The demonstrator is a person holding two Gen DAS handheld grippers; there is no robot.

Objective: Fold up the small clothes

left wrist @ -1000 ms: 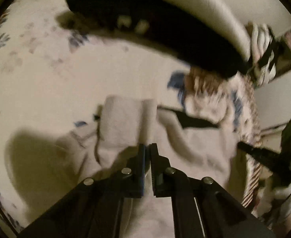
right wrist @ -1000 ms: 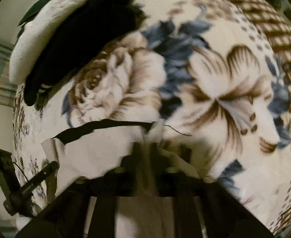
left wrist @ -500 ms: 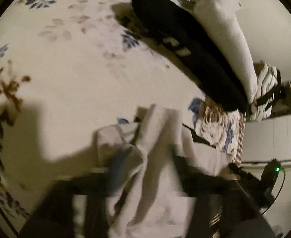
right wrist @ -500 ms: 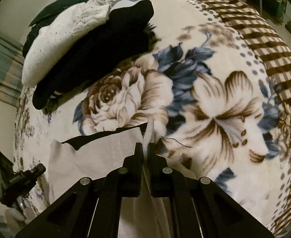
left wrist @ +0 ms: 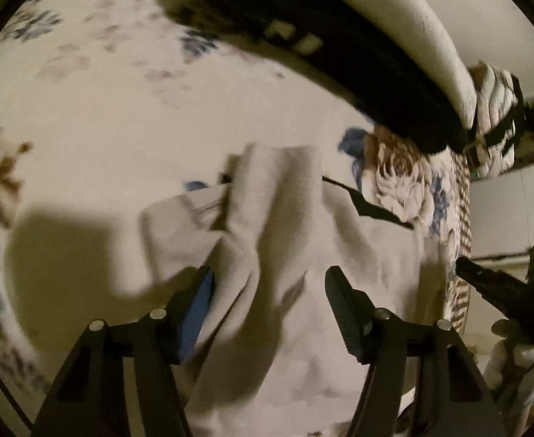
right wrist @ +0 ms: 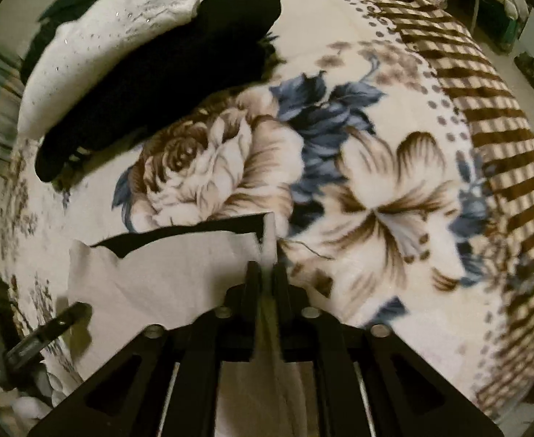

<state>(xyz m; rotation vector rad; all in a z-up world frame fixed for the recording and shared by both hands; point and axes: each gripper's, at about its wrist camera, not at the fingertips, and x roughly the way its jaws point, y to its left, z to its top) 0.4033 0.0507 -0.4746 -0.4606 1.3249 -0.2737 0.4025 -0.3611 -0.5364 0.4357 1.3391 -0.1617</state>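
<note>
A pale grey garment (left wrist: 303, 335) with a black trim (right wrist: 179, 235) lies rumpled on the floral blanket (right wrist: 376, 182). In the left wrist view my left gripper (left wrist: 270, 287) straddles a raised fold of it. Its jaws stand wide and are closing, and the pads do not press the cloth. In the right wrist view my right gripper (right wrist: 267, 273) pinches the garment's (right wrist: 164, 273) far corner, which stands up thin between the near-together jaws as they begin opening. Each gripper shows in the other's view, the right gripper (left wrist: 503, 291) at the right edge, the left gripper (right wrist: 37, 338) at lower left.
A black garment (right wrist: 157, 83) and a white sparkly one (right wrist: 113, 43) lie piled at the back of the bed. The blanket's brown checked border (right wrist: 485, 116) runs along the right edge. Bundled items (left wrist: 496, 116) sit beyond the bed by a wall.
My left gripper, shut a second ago, let go of the pale cloth and now stands wide over the fold. The right gripper rose a little, still on the corner.
</note>
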